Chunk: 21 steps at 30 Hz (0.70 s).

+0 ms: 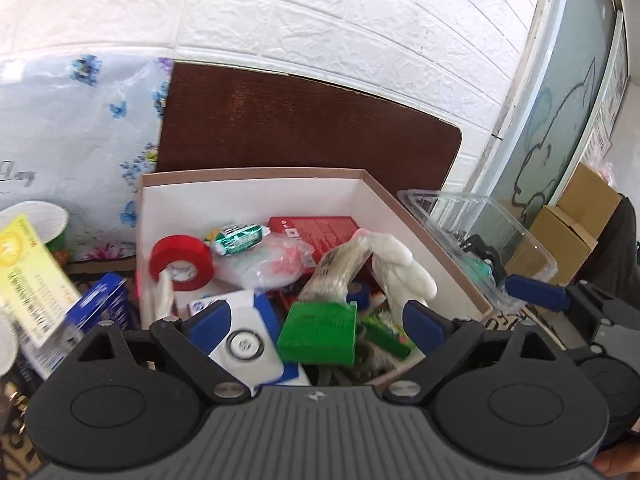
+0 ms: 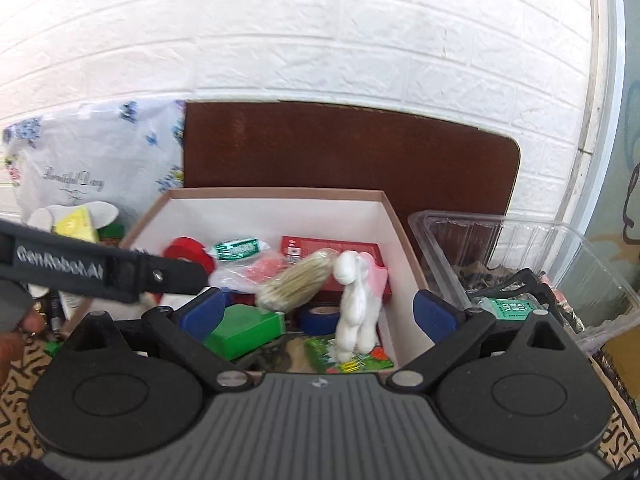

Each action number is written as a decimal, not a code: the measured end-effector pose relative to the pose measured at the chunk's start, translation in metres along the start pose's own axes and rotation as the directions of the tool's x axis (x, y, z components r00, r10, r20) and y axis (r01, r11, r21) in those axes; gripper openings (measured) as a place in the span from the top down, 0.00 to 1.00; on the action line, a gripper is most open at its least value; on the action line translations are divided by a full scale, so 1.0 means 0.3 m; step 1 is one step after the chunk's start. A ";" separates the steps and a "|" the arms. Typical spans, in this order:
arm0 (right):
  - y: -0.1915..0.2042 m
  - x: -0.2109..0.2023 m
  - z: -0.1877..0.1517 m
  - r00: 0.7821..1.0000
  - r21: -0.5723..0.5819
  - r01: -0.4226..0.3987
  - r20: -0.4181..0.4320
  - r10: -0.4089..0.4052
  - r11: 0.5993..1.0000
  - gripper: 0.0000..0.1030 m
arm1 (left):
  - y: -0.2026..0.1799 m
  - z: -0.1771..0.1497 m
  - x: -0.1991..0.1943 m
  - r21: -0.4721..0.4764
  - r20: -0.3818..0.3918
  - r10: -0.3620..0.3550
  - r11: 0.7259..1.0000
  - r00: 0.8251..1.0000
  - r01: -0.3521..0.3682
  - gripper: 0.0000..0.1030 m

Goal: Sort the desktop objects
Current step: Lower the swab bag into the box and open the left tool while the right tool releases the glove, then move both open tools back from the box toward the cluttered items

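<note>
Cardboard box (image 1: 420, 220): pale-walled, open top, sits on the patterned desk in front of a brown board (image 1: 304, 120). Already holds most of the sorted stuff, piled loose, no order inside.
Box contents: red tape roll (image 1: 182, 260), green foil candy (image 1: 236, 238), flat red pack (image 1: 316, 232) at the back, crinkly clear bag w/ pink bits (image 2: 256, 270), bundle of pale sticks in wrap (image 2: 294, 282), white fluffy toy (image 2: 356, 300), green block (image 1: 318, 330), blue tape roll (image 2: 320, 316), green printed packet (image 2: 348, 358), white-and-blue carton (image 1: 248, 340) at the near left corner.
Left gripper (image 1: 316, 314): jaws wide apart, nothing between the pads; hovers over the near edge of the box, pointed down into it.
Right gripper (image 2: 316, 314): jaws also spread wide, empty; same box ahead of it, toy and sticks just beyond the tips, not touched.
Clear plastic tub (image 2: 560, 248): right of the box, touching or nearly so. Holds dark clips & a small green-label item (image 2: 512, 308); can't tell what else.
Still out, left of box: blue carton (image 1: 100, 304), yellow printed pack (image 1: 28, 280), white paper cup w/ green base (image 1: 44, 216), floral bag (image 1: 80, 128) behind them.
Progress, my guess: well past halfway. Box is full-ish, both hands free, so prob. between drops.
Left to do: the few items on the left side; approx. three or four visible, maybe more out of shot.
</note>
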State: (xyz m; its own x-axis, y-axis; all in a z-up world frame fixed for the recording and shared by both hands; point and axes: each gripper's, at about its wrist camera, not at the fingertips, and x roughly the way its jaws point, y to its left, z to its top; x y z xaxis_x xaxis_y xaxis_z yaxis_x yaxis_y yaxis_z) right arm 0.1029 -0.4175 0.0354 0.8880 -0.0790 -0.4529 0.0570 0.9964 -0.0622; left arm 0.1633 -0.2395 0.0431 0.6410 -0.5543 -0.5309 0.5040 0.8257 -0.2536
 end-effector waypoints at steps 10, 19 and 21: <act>0.141 -0.156 -0.071 0.998 -0.057 -0.040 0.041 0.042 0.998 0.04 | 0.040 -0.172 -0.220 -0.009 0.049 0.054 0.998 0.997 -0.054 0.07; 0.337 -0.236 -0.200 0.991 -0.093 -0.124 0.044 0.129 0.988 0.04 | 0.185 -0.358 -0.372 -0.093 0.054 0.114 0.990 0.992 -0.109 0.07; 0.389 -0.243 -0.230 0.988 -0.099 -0.146 0.045 0.151 0.984 0.04 | 0.221 -0.389 -0.402 -0.109 0.056 0.138 0.985 0.989 -0.131 0.07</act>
State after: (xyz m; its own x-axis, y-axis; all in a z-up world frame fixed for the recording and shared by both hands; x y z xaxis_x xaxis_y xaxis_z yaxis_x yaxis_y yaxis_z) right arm 0.0135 -0.2976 -0.0002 0.9061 0.0735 -0.4167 -0.1184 0.9895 -0.0829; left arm 0.0519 -0.1057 -0.0042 0.7360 -0.4402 -0.5143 0.3492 0.8977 -0.2687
